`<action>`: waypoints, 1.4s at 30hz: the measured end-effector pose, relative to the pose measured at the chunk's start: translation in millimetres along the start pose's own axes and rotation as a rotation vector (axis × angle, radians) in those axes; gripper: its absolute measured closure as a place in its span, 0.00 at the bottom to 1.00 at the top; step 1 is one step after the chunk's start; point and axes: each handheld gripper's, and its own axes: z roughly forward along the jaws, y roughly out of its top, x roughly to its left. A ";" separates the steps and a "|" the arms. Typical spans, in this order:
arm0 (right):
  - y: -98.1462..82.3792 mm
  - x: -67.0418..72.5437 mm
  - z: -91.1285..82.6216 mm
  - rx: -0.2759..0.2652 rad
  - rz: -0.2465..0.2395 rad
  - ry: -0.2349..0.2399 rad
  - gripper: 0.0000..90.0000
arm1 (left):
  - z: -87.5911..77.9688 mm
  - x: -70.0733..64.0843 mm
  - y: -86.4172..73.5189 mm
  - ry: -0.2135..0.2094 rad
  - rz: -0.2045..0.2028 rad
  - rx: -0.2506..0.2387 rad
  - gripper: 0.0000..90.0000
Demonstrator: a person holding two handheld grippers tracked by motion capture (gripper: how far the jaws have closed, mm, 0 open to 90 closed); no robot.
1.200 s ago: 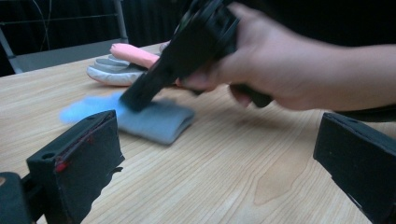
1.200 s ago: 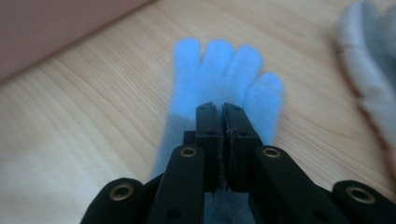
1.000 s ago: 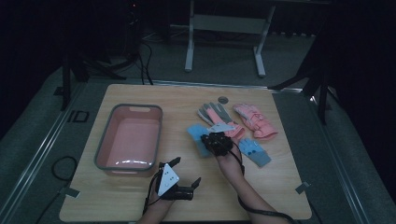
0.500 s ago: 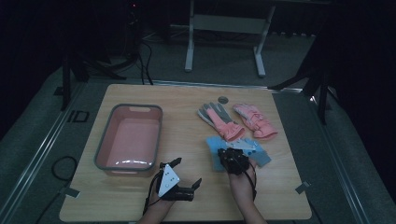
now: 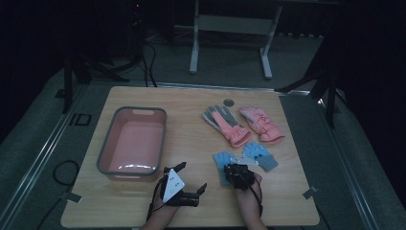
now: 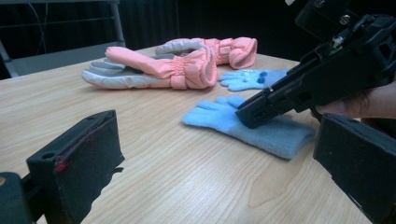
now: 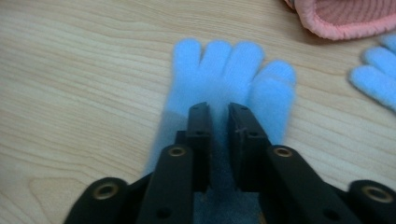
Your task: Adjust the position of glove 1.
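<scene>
1. The table [image 5: 143, 201] carries a pink tub [image 5: 133, 143] at the left, empty inside, and two pairs of gloves at the right.
2. The two pink gloves [image 5: 229, 125] lie at the far side, fingers pointing away from the person; a small dark disc [image 5: 229, 102] lies just beyond them.
3. The near blue glove [image 6: 252, 123] lies flat; the second blue glove [image 5: 259, 154] lies just beside it, toward the right edge.
4. The right gripper [image 7: 218, 122] is pressed down on the near blue glove, jaws almost closed with a thin strip of the fabric between them.
5. The left gripper [image 5: 189, 183] rests near the front edge beside the tub, jaws spread wide and holding nothing.
6. The left gripper view shows the right gripper's tip on the glove's palm.
7. The high view hides that contact under the hand [image 5: 249, 201].
</scene>
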 end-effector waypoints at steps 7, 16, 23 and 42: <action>17.3 -11.6 -17.3 -0.038 -0.047 0.037 0.70 | 0.2 0.5 0.0 -0.006 -0.004 0.001 0.01; 46.6 -90.3 -45.1 -0.138 -0.182 0.126 0.72 | 0.2 1.2 -0.1 0.008 -0.012 0.000 0.01; 41.2 -145.3 -28.8 -0.043 -0.273 0.180 0.71 | -0.2 0.3 -0.1 0.020 0.002 0.003 0.01; 10.1 -158.3 -1.3 -0.006 -0.156 0.121 0.95 | -0.7 0.5 -0.4 0.032 -0.003 -0.002 0.01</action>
